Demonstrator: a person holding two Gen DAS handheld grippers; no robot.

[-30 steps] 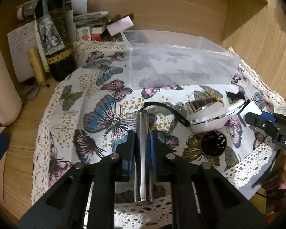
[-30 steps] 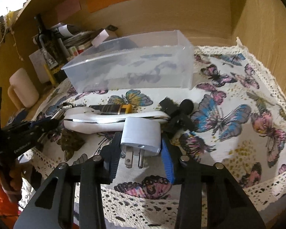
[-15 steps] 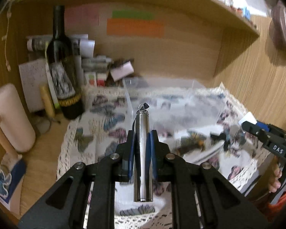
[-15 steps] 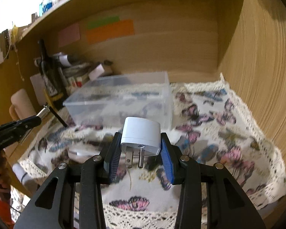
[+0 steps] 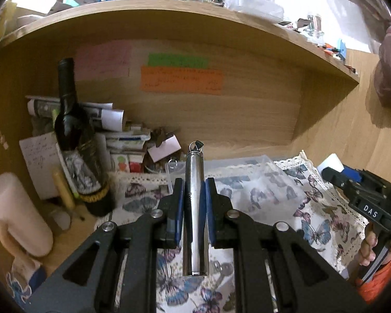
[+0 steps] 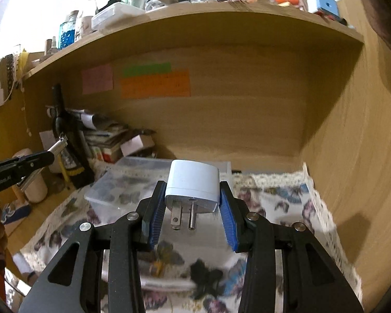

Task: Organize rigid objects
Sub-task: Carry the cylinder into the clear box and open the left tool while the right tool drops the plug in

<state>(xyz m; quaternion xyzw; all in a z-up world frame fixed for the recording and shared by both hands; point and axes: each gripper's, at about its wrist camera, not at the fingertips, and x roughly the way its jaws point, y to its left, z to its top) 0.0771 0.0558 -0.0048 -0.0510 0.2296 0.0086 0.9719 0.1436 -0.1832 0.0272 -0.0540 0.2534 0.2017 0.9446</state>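
Observation:
My left gripper is shut on a silver metal cylinder with a key ring at its far end, held up in the air above the butterfly cloth. My right gripper is shut on a white plug adapter, prongs pointing back at the camera, also lifted. A clear plastic bin stands on the cloth ahead of both; it also shows in the right wrist view. The left gripper with the cylinder shows at the left of the right wrist view; the right gripper shows at the right of the left wrist view.
A dark wine bottle, papers and small boxes crowd the back left corner. A pale mug stands at the left. Wooden walls close the back and right; a shelf hangs overhead. Dark and white items lie blurred on the cloth.
Both grippers have risen off the cloth with their objects, the cylinder and the plug adapter, and now point more level toward the back wall.

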